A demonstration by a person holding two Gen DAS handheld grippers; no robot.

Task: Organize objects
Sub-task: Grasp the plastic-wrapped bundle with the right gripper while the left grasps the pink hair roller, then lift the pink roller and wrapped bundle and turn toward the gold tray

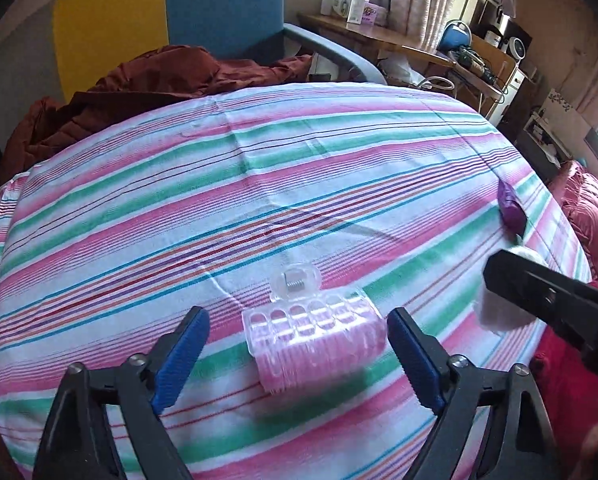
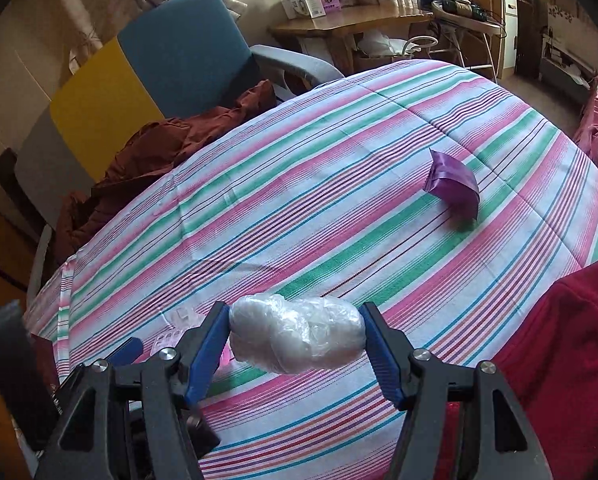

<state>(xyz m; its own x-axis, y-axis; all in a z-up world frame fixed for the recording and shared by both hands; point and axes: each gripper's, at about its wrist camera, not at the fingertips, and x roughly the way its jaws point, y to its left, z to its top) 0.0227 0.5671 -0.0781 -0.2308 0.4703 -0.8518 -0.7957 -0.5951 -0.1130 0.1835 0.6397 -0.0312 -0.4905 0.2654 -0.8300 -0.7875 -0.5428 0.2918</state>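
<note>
A clear plastic hair clip with a pink roller (image 1: 315, 336) lies on the striped bedsheet (image 1: 259, 180). My left gripper (image 1: 298, 314) stands open around it, a gap showing beside each blue pad. My right gripper (image 2: 295, 312) is shut on a white plastic-wrapped bundle (image 2: 299, 336), held just above the sheet. In the left wrist view that bundle (image 1: 499, 312) appears at the right edge under a black finger (image 1: 547, 296) of the right gripper. A purple packet (image 2: 455, 186) rests on the sheet farther off, also visible as the purple packet (image 1: 511, 210) at the right.
A brown garment (image 1: 139, 84) is heaped at the bed's far edge before a blue and yellow chair (image 1: 223, 4). A wooden desk (image 1: 363, 32) with boxes stands behind. Red fabric (image 2: 559, 340) lies close on the right, pink bedding (image 1: 595, 216) beyond it.
</note>
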